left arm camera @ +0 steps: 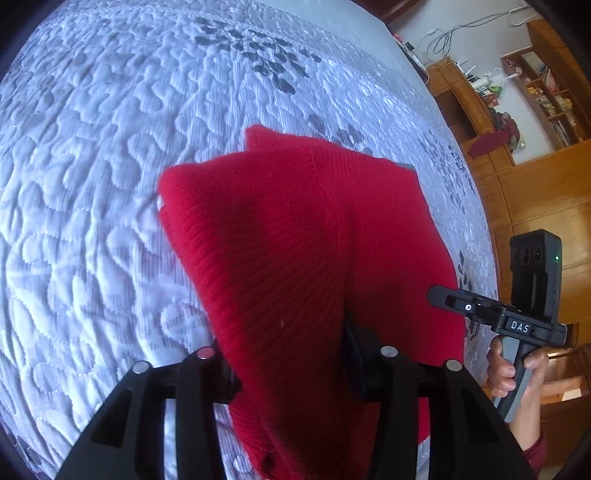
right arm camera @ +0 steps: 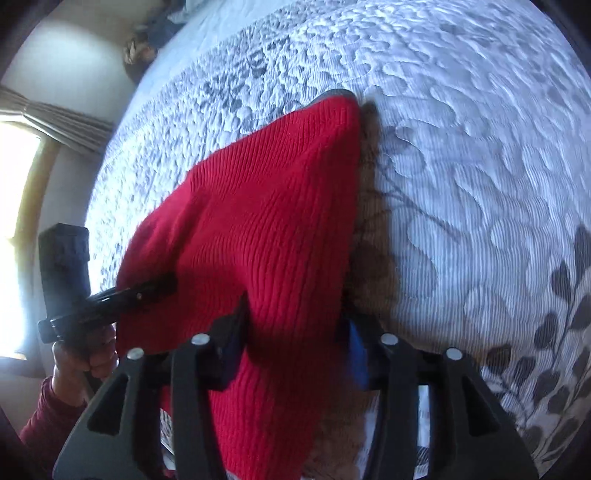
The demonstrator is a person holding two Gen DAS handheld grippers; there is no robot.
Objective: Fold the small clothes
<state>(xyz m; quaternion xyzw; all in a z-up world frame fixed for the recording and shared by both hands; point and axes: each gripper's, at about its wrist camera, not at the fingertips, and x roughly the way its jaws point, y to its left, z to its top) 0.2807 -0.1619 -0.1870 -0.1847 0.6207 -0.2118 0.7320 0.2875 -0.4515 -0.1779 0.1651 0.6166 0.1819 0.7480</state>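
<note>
A red knit garment (left arm camera: pixel 295 240) hangs folded over a white quilted bed (left arm camera: pixel 92 184). My left gripper (left arm camera: pixel 291 354) is shut on one part of its near edge; the cloth drapes over the fingers and hides the tips. My right gripper (right arm camera: pixel 291 332) is shut on another part of the same red garment (right arm camera: pixel 258 221), with a blue pad (right arm camera: pixel 356 350) showing at its right finger. Each gripper shows in the other's view: the right gripper (left arm camera: pixel 443 299) at the right, the left gripper (right arm camera: pixel 162 284) at the left, both touching the cloth.
The quilt (right arm camera: pixel 480 166) has grey leaf prints. Wooden shelves and cabinets (left arm camera: pixel 535 166) stand beyond the bed's right side. A curtained window (right arm camera: pixel 22 184) is at the left. A dark object (right arm camera: pixel 159 33) lies at the bed's far end.
</note>
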